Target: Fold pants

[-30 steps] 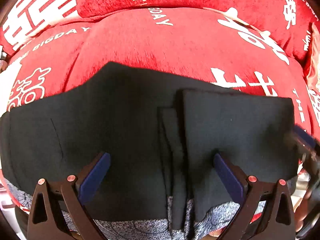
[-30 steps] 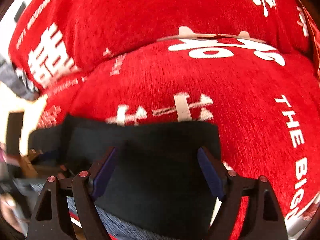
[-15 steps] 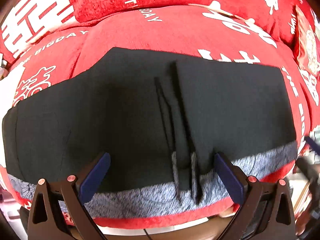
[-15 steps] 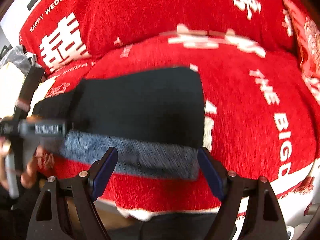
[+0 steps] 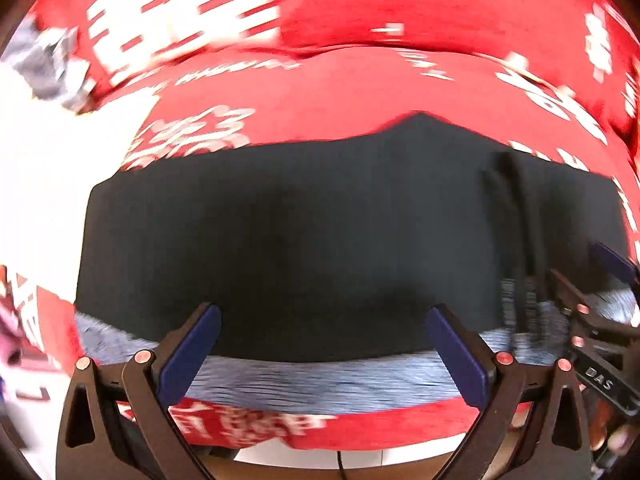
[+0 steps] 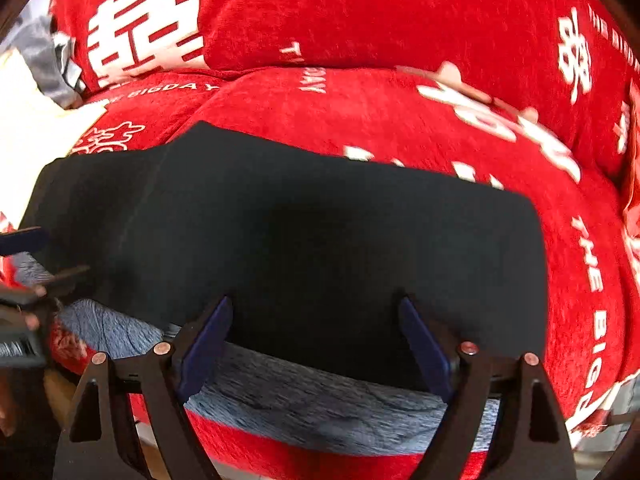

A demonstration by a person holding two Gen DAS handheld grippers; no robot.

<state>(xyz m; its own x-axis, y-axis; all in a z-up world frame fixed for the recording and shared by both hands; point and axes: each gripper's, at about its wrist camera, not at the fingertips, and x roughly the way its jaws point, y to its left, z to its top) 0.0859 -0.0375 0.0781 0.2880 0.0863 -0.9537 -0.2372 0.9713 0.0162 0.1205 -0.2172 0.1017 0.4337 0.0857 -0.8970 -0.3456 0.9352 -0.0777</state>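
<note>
Left wrist view: the left tongs (image 5: 322, 344) are hanging spread with nothing between them, over the black pants (image 5: 304, 240) lying flat across the red sofa cushion (image 5: 320, 92). The right tongs (image 5: 600, 300) are showing at 3 o'clock.

Right wrist view: the right tongs (image 6: 314, 340) are standing spread and empty, jaws just opening wider, above the pants' grey lining (image 6: 320, 408) at 6 o'clock.
</note>
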